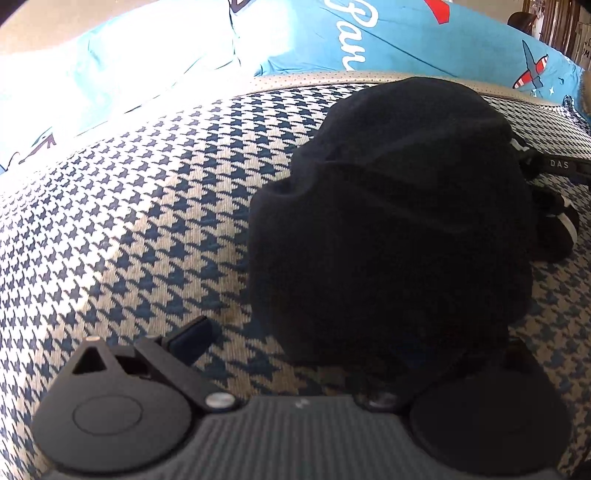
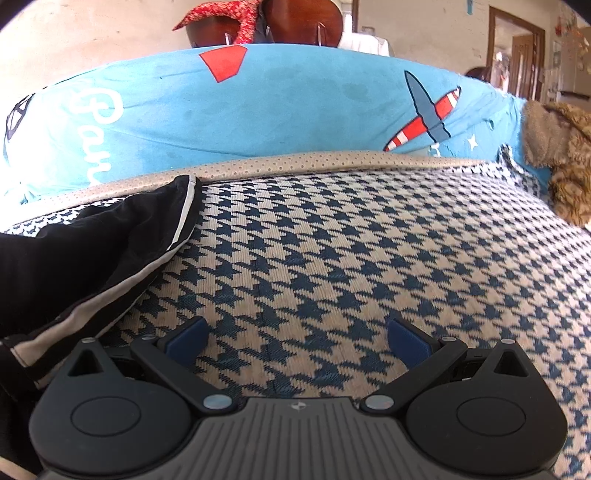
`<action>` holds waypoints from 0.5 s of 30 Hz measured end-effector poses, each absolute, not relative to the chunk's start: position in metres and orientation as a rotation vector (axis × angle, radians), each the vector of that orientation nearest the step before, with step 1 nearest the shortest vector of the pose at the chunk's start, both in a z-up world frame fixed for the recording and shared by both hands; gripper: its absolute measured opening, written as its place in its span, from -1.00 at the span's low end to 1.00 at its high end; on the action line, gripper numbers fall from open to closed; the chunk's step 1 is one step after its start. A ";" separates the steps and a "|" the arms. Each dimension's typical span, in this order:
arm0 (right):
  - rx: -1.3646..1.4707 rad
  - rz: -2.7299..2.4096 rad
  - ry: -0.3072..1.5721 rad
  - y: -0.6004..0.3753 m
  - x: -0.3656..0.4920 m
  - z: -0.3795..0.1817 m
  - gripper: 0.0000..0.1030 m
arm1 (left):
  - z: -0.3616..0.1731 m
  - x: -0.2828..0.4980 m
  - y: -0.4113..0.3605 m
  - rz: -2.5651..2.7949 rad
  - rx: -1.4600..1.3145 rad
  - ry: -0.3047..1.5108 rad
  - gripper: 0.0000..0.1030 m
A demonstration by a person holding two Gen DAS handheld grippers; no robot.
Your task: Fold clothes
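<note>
A bunched black garment (image 1: 399, 221) lies on the houndstooth-patterned cover (image 1: 147, 206), right of centre in the left wrist view. My left gripper (image 1: 299, 343) stands open just before it; its left finger (image 1: 192, 336) shows, while the right finger is hidden under the garment's near edge. In the right wrist view the same black garment (image 2: 85, 258), with white piping, lies at the left. My right gripper (image 2: 297, 341) is open low over the bare houndstooth cover (image 2: 351, 251), with nothing between its blue pads (image 2: 408, 341), and stays apart from the garment.
A blue bedding roll with aeroplane prints (image 2: 277, 107) runs along the far side behind a beige perforated edge band (image 2: 332, 160). A brown furry thing (image 2: 561, 155) sits at the far right. Dark wooden furniture (image 2: 295, 22) and a doorway (image 2: 517, 48) stand beyond.
</note>
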State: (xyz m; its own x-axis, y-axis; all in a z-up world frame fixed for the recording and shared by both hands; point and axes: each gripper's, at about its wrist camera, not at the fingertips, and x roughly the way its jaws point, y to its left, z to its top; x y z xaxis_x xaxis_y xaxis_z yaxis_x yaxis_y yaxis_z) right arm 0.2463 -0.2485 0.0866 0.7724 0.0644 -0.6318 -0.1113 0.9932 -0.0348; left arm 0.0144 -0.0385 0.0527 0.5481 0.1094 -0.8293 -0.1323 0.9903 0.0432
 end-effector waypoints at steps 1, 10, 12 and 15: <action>-0.077 0.101 0.694 -0.246 0.246 0.089 1.00 | 0.054 0.017 -0.040 0.145 -0.025 0.980 1.00; -0.114 0.177 0.753 -0.220 0.252 0.100 1.00 | 0.076 0.040 -0.057 0.176 0.008 0.949 1.00; -0.120 0.189 0.745 -0.211 0.253 0.103 1.00 | 0.083 0.041 -0.055 0.215 0.008 0.933 1.00; -0.085 0.228 0.758 -0.200 0.259 0.107 1.00 | 0.092 0.039 -0.051 0.263 -0.010 0.924 1.00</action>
State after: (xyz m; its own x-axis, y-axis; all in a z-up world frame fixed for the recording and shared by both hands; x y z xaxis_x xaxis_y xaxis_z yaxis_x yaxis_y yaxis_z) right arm 0.2588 -0.2000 0.1065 0.7028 0.1743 -0.6897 -0.2354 0.9719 0.0058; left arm 0.0395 -0.0514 0.0923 0.5728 0.2205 -0.7895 -0.2288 0.9679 0.1043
